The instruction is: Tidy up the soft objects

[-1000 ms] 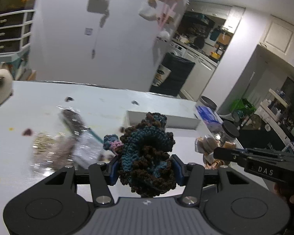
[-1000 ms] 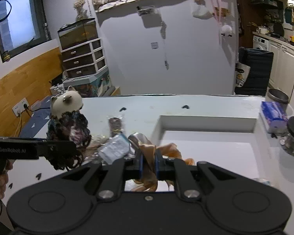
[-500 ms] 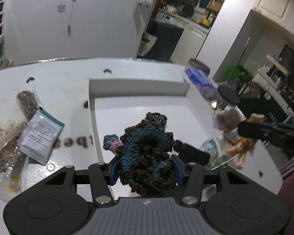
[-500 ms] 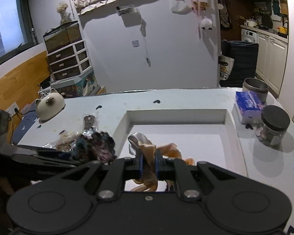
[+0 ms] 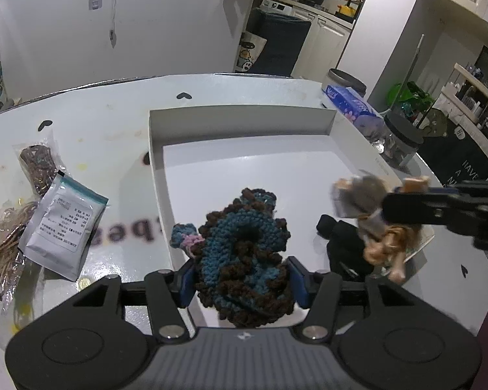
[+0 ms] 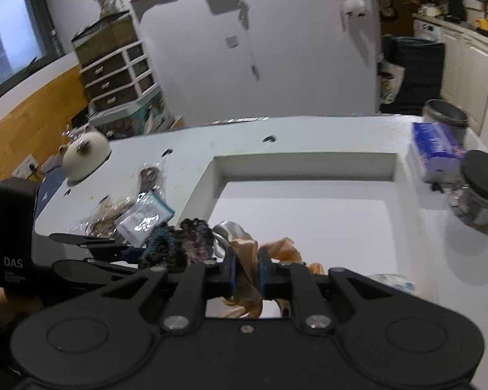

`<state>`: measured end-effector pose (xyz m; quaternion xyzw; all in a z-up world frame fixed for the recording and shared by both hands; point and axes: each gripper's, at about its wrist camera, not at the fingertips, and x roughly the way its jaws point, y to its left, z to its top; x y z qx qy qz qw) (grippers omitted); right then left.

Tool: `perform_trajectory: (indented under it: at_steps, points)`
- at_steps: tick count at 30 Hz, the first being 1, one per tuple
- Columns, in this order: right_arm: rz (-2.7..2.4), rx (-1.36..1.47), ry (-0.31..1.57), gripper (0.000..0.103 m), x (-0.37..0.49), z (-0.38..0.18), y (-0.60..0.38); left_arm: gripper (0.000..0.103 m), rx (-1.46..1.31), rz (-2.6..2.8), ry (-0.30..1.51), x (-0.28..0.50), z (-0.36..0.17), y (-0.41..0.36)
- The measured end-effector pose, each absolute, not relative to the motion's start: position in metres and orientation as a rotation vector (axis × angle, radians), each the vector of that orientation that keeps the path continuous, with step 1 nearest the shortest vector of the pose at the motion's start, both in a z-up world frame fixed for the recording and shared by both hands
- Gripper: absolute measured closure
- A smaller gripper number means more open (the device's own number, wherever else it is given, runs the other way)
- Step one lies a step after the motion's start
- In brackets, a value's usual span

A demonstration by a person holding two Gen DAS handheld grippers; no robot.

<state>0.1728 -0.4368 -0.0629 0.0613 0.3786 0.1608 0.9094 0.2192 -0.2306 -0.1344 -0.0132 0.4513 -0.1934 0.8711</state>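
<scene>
Here the left gripper (image 5: 242,276) hangs over the near edge of the white tray (image 5: 240,120), its jaws easing apart with the crocheted scrunchie (image 5: 244,253) still between the blue pads, which touch its sides. Just right of those fingers, the right gripper (image 6: 245,268) pinches a tan satin scrunchie (image 6: 244,253), pads pressed close on it, above the tray's near part.
</scene>
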Motion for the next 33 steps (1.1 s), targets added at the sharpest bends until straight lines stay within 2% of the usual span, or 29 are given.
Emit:
perform_trajectory:
  at_steps: [2, 7, 9, 11, 14, 19, 26, 28, 29, 30, 32, 33]
  points:
    - [0.356, 0.116, 0.797, 0.087, 0.181, -0.068, -0.430, 0.036, -0.030, -0.395, 0.948, 0.221, -0.137, -0.230]
    - [0.385, 0.094, 0.828, 0.081, 0.201, -0.081, -0.420, 0.034, -0.043, -0.400, 0.928, 0.217, -0.130, -0.223]
    - [0.393, 0.105, 0.845, 0.073, 0.207, -0.087, -0.419, 0.037, -0.054, -0.399, 0.919, 0.215, -0.126, -0.220]
    - [0.409, 0.118, 0.869, 0.063, 0.212, -0.093, -0.419, 0.047, -0.059, -0.400, 0.913, 0.214, -0.122, -0.218]
    - [0.427, 0.114, 0.893, 0.057, 0.214, -0.100, -0.418, 0.055, -0.055, -0.410, 0.912, 0.218, -0.121, -0.220]
    - [0.429, 0.136, 0.891, 0.054, 0.213, -0.099, -0.423, 0.059, -0.011, -0.439, 0.929, 0.232, -0.128, -0.231]
    - [0.450, 0.141, 0.916, 0.036, 0.211, -0.088, -0.433, 0.059, 0.104, -0.454, 0.982, 0.234, -0.151, -0.243]
    - [0.453, 0.112, 0.921, 0.037, 0.209, -0.087, -0.431, 0.059, 0.096, -0.446, 0.982, 0.236, -0.151, -0.241]
    - [0.452, 0.106, 0.921, 0.044, 0.208, -0.086, -0.430, 0.059, 0.098, -0.440, 0.981, 0.236, -0.151, -0.239]
    - [0.449, 0.108, 0.921, 0.058, 0.208, -0.087, -0.430, 0.059, 0.096, -0.438, 0.981, 0.236, -0.151, -0.238]
    - [0.437, 0.126, 0.932, 0.070, 0.211, -0.089, -0.431, 0.059, 0.087, -0.438, 0.980, 0.236, -0.150, -0.236]
    - [0.430, 0.129, 0.946, 0.071, 0.214, -0.091, -0.431, 0.059, 0.082, -0.439, 0.981, 0.235, -0.150, -0.234]
